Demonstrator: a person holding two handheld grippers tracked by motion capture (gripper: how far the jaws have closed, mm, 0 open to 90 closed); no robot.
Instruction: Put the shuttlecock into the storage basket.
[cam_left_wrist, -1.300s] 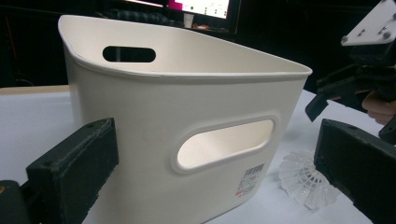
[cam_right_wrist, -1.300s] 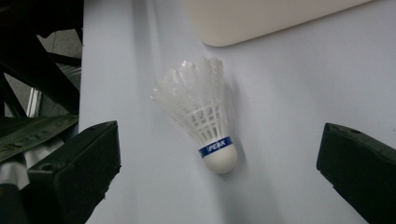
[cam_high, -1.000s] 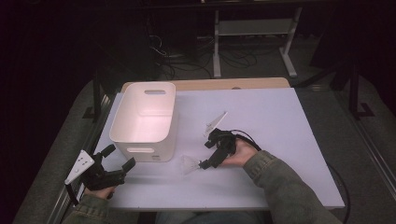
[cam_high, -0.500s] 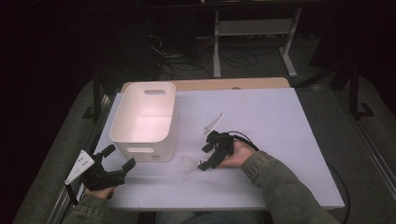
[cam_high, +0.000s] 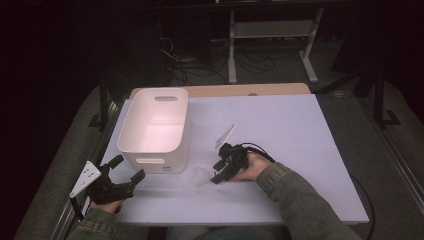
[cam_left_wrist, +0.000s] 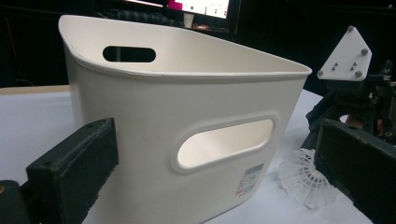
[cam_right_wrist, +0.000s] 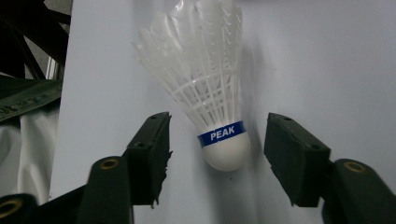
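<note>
A white feathered shuttlecock (cam_high: 200, 176) (cam_right_wrist: 205, 79) with a blue "PEAK" band lies on its side on the white table (cam_high: 290, 130), just in front of the bin's near right corner. My right gripper (cam_high: 215, 172) (cam_right_wrist: 218, 133) is open, and the shuttlecock's cork sits between its jaws with a gap on each side. A white plastic bin (cam_high: 155, 127) (cam_left_wrist: 154, 107) with cut-out handles stands empty at the left. My left gripper (cam_high: 127, 170) (cam_left_wrist: 215, 140) is open near the table's front left corner, pointing at the bin's near wall. The shuttlecock (cam_left_wrist: 303, 179) also shows beside the bin.
A wooden strip (cam_high: 235, 90) runs along the table's far edge. Behind it are a metal stand (cam_high: 270, 30) and floor cables. The right gripper's cable (cam_high: 257, 148) loops over the hand. Its white three-cornered plate (cam_left_wrist: 348, 53) shows in the left gripper view.
My right gripper has edged down and left toward the shuttlecock, bringing its jaws around the cork. The left gripper and the bin have not moved.
</note>
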